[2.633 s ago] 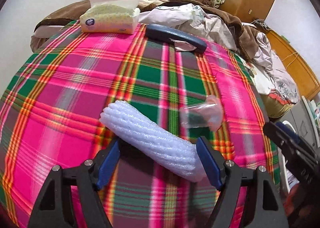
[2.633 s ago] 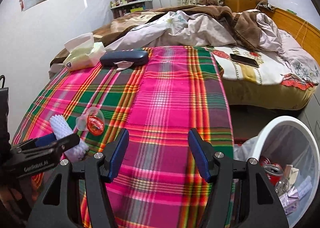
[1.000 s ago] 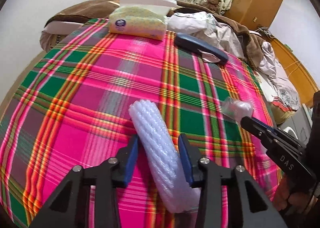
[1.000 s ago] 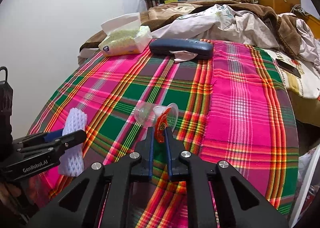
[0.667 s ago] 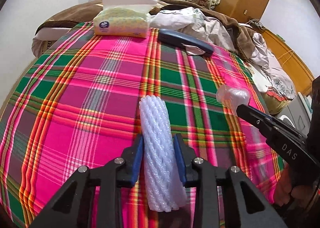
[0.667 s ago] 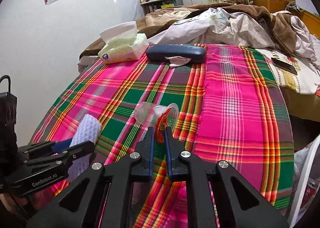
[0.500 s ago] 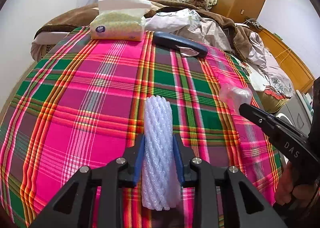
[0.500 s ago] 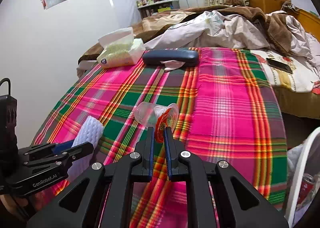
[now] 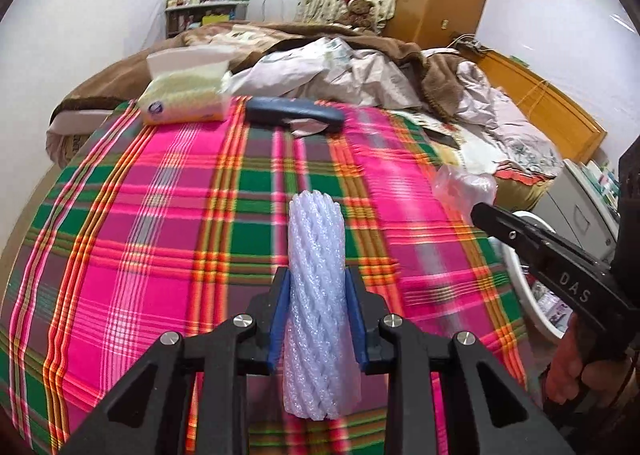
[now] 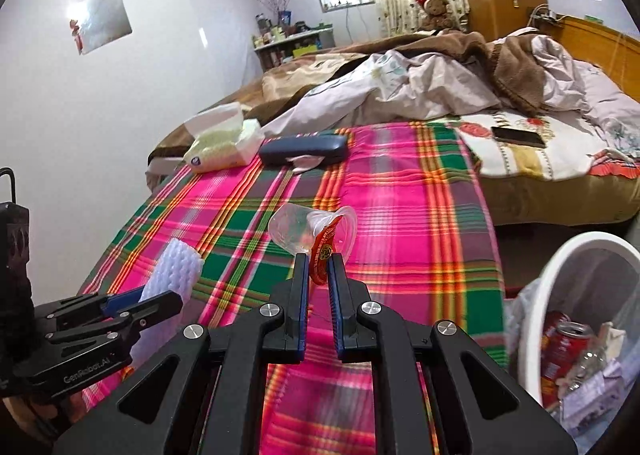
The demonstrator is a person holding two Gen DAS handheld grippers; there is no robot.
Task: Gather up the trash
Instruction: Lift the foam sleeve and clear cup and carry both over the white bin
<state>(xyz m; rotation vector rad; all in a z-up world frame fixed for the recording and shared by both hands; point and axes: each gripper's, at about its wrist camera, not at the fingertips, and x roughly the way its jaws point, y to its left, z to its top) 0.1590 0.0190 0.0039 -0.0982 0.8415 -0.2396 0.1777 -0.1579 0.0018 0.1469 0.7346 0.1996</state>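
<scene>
Both pieces — foam sleeve [image 9: 316, 287], cup [image 10: 312, 231] — now aloft

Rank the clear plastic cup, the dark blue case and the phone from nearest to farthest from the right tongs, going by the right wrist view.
1. Clear plastic cup: pinched in the right tongs.
2. Dark blue case: farther up the plaid cloth, slightly left.
3. Phone: on the bed, far right.

Both cams sit on my grippers and look forward and down along the fingers, close over the plaid blanket [image 9: 168, 215]. Left view has my right gripper [image 9: 476, 211] poking in at the right edge, right view catches my left gripper [image 10: 176, 295] lower left. Both share the blanket, the tissue pack [image 10: 224, 147] and the messy bed up top, only the right one really shows the bin [image 10: 552, 267] lower right
</scene>
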